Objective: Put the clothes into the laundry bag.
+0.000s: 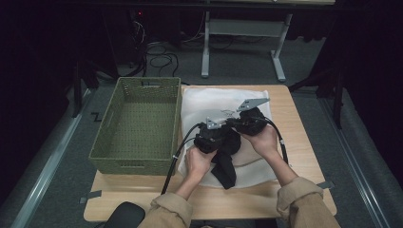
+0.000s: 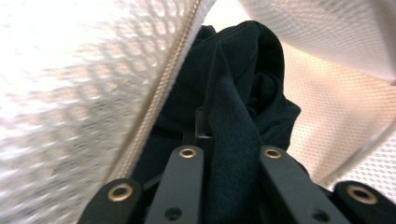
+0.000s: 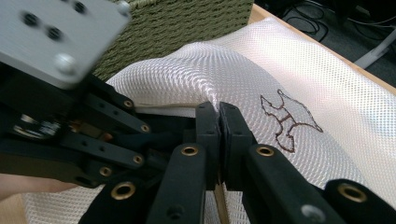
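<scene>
Mid-desk [image 1: 304,156], right of the green basket [image 1: 135,126], we are stuffing the dark garment [image 1: 227,164] into the white mesh bag [image 1: 209,102]. Right claw [image 3: 218,122] pinches the bag's edge shut; left claw [image 2: 219,140] is clamped on the garment. Next: push the cloth deeper through the zipper [image 2: 163,88] mouth.

Both forearms came in from the near edge of the table, in tan sleeves, the bare hands meeting close together over its middle. The left hand [image 1: 198,160] gripped its tool from below, palm up, and the left gripper [image 1: 210,137] had its jaws clamped on something dark. The right hand [image 1: 263,138] wrapped around the right gripper [image 1: 247,122], whose jaws stood pressed together. The two grippers sat just beside each other, grey plates uppermost.
</scene>
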Demonstrator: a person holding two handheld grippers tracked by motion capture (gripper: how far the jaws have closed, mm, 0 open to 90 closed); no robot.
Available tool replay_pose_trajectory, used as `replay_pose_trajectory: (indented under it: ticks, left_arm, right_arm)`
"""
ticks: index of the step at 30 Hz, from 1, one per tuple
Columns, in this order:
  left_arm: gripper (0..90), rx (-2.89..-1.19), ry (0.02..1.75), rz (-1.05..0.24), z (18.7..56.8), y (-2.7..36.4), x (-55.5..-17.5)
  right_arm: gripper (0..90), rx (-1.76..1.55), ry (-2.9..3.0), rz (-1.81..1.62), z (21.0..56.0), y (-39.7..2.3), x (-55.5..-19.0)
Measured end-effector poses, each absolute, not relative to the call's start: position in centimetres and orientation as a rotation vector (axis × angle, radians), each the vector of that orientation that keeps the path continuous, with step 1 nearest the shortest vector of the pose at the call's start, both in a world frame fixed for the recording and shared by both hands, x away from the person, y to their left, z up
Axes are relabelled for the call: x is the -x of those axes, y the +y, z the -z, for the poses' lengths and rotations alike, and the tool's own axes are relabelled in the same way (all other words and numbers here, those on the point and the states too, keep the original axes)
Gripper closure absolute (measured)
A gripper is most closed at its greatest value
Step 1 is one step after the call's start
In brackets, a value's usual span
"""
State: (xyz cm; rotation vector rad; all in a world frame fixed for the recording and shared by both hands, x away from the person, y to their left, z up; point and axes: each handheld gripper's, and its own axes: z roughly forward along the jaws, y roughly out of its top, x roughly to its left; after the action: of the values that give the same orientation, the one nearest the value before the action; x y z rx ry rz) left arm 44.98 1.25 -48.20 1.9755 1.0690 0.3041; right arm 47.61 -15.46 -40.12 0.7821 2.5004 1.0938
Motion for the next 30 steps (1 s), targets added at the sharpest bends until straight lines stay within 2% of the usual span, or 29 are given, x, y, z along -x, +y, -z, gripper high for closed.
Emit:
replay_pose_trajectory:
  ticks: [3,10,13,18,23,30]
  left_arm:
    - [77.4,-1.975,1.047,-0.286,48.2,1.3,-44.9]
    - [45.3,-1.978,1.018,-0.310,47.1,2.2,-43.8]
    - [38.5,-1.997,0.986,-0.305,46.4,2.6,-43.1]
    - [34.0,-2.090,0.918,-0.308,46.5,2.6,-41.7]
    - [31.3,-2.155,0.924,-0.330,47.5,2.2,-41.5]
    - [31.6,-2.208,0.940,-0.304,49.1,1.4,-42.2]
  right_arm:
    - [88.8,-0.779,2.499,-1.096,40.2,-15.4,-47.6]
    - [88.8,-0.783,2.506,-1.092,40.4,-15.5,-47.6]
    - [88.7,-0.786,2.505,-1.091,40.4,-15.5,-47.6]
    - [88.7,-0.775,2.512,-1.083,40.4,-15.5,-47.8]
    - [88.7,-0.777,2.507,-1.088,40.4,-15.3,-47.8]
    - [88.7,-0.786,2.514,-1.082,40.3,-15.5,-47.9]
